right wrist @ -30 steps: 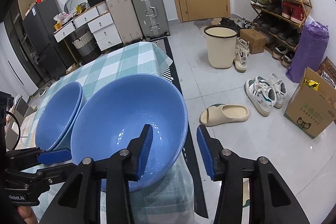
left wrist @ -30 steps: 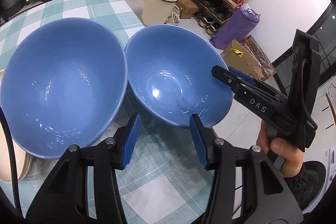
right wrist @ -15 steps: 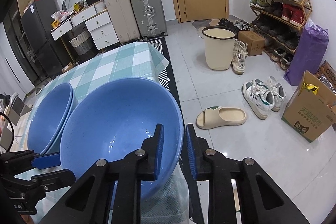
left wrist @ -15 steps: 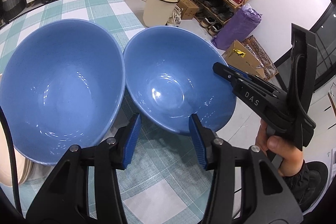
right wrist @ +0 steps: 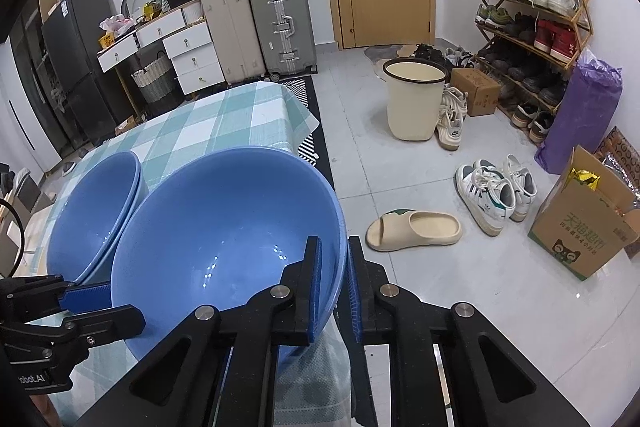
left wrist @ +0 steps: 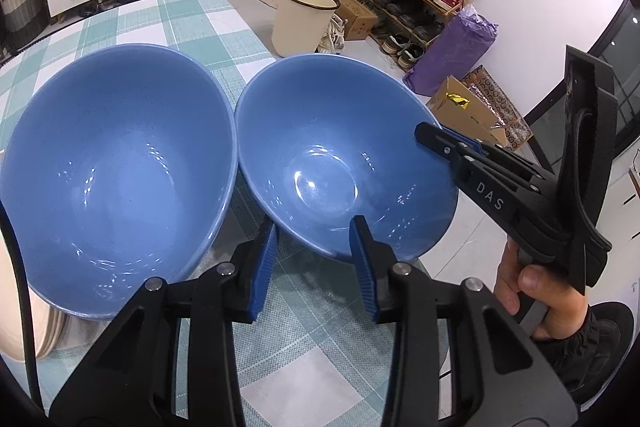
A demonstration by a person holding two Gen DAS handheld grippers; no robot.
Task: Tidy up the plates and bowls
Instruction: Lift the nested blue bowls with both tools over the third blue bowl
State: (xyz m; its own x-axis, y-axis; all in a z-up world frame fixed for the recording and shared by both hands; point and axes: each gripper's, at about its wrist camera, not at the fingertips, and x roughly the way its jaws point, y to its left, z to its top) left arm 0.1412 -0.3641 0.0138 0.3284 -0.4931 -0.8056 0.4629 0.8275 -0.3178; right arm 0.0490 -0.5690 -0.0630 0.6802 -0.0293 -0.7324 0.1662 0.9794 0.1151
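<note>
Two blue bowls stand side by side on the checked tablecloth [left wrist: 304,339]. In the left wrist view the left bowl [left wrist: 116,179] is large and the right bowl [left wrist: 340,163] sits beside it at the table's edge. My right gripper [right wrist: 334,291] is shut on the right bowl's near rim [right wrist: 224,239], one finger inside, one outside; it also shows in the left wrist view [left wrist: 444,143]. My left gripper [left wrist: 312,267] is open, just in front of the gap between the bowls. The left bowl [right wrist: 96,215] looks like two nested bowls in the right wrist view.
Cream plates [left wrist: 24,319] lie stacked under the left bowl's near-left side. The table edge runs right beside the held bowl, floor below. A cream bin [right wrist: 414,99], shoes, a slipper [right wrist: 414,229], a cardboard box [right wrist: 584,227] and a shoe rack [right wrist: 528,27] stand beyond.
My right gripper has closed from wide open onto the right bowl's rim. The left gripper has stayed open and drawn slightly closer to the bowls.
</note>
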